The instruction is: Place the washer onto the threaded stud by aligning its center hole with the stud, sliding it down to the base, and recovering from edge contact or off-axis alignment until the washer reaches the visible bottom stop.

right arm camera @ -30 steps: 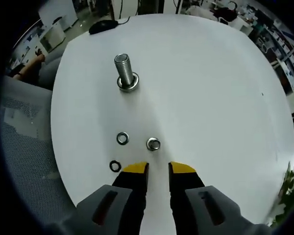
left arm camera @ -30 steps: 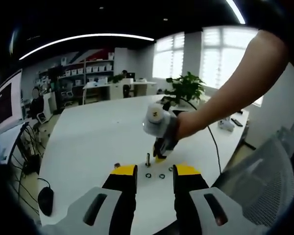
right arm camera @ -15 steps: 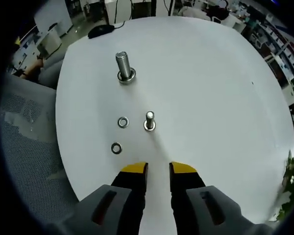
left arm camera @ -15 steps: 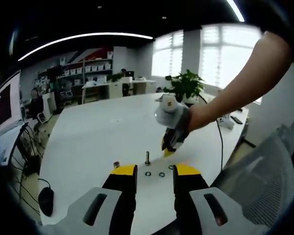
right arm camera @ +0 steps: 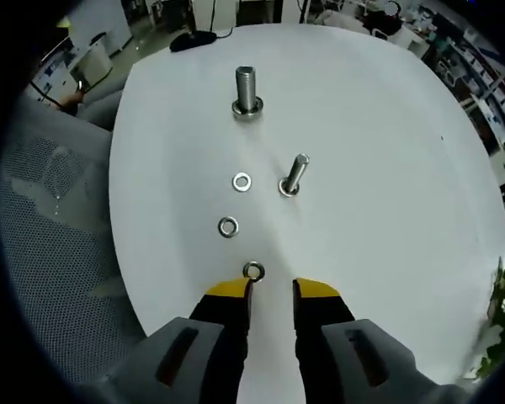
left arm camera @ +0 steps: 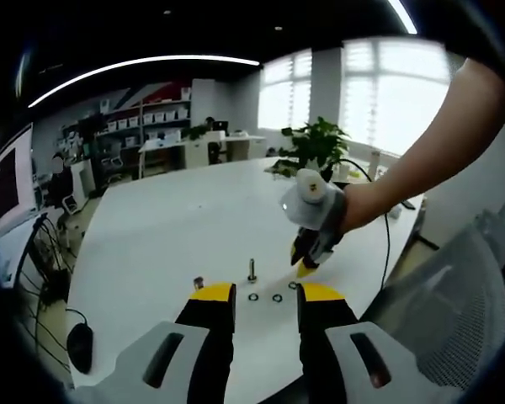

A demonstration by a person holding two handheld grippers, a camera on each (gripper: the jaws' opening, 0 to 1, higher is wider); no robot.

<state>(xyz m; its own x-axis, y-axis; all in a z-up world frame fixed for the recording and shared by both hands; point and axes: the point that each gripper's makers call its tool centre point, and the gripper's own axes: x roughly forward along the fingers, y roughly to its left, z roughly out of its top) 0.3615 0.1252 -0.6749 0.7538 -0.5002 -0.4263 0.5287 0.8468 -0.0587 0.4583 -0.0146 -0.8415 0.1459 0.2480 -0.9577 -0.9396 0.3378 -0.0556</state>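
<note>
Jaws of both grippers are being held slightly parted, with nothing between them. Right gripper (right arm camera: 271,289) is being hovered over the table (right arm camera: 387,135); left gripper (left arm camera: 265,292) is being kept low at the table edge.

Landmark: thin stud (right arm camera: 293,175), standing upright, bare, with no washer on it.

Washers, three, loose and flat on the table:
- first washer (right arm camera: 242,181), just beside the stud;
- second washer (right arm camera: 228,226), a little further from it;
- third washer (right arm camera: 253,270), furthest from it, just ahead of the right jaw tips.

Thick bolt (right arm camera: 247,90): being left standing well beyond the stud, a ring at its base.

Handling, as judged: one washer is to be pinched by its rim and kept level, so that the hole is being lowered straight over the stud tip; tilting is likely to catch the threads.

Materials: stud, bolt and washers are bright metal, the washers thin rings; the table is smooth, matt white; jaw tips are yellow.
</note>
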